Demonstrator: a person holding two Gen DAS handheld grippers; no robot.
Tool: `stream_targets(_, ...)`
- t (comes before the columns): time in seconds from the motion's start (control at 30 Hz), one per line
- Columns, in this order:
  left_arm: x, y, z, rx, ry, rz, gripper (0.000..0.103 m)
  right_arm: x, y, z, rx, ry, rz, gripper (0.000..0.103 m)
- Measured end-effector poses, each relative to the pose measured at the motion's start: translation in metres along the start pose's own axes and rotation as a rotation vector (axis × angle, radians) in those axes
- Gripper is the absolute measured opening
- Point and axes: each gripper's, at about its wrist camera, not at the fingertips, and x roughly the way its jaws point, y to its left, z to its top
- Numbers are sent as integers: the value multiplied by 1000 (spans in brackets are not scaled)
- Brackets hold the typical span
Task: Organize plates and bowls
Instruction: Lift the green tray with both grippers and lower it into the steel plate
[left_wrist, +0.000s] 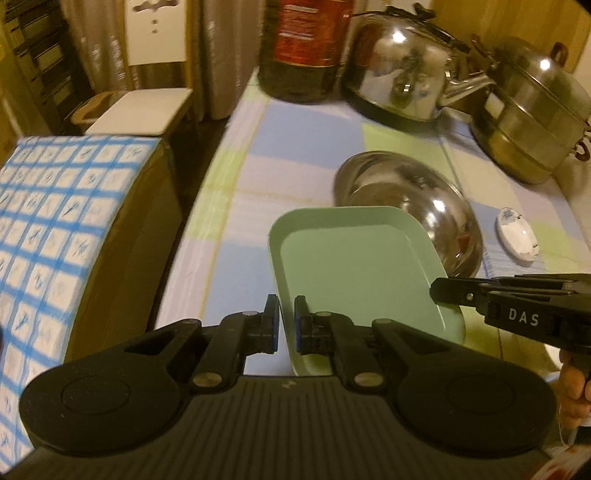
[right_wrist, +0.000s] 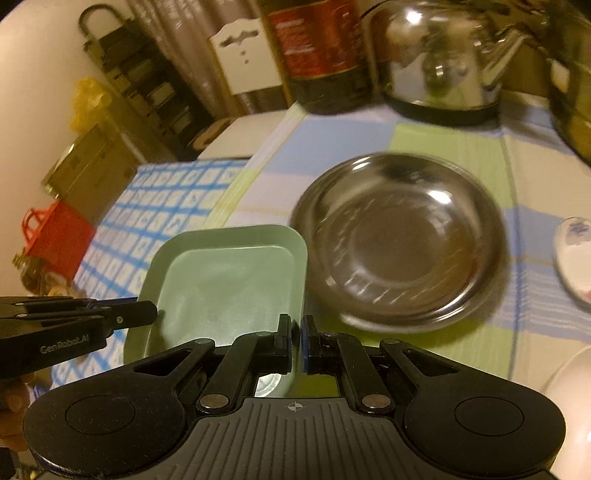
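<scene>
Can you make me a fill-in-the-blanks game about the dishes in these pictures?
1. The square tray held by both claws is pale ____.
2. The round metal bowl sits on the checked tablecloth and is shiny ____ in colour.
3. The left claw and the right claw each pinch a ____ of the tray.
4. Behind the bowl, beside the dark bottle, stands a shiny metal ____.

Missing words: green; silver; rim; kettle

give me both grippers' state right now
left gripper: shut on the pale green square plastic plate
right gripper: shut on the same plate's opposite rim
</scene>
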Motion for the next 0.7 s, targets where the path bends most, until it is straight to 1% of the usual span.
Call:
stream_targets(0.3, 49, -46, 38, 108, -6, -85, 7, -1, -49, 21, 89, -45, -118, 5)
stream_targets(0.53, 81, -65, 61, 164, 4, -111, 7, 9, -75, 36, 126, -54, -178, 5)
stream_targets(0.7, 98, -69, 68, 181, 22, -115, 7, 23, -86, 42, 149, -40, -200, 6)
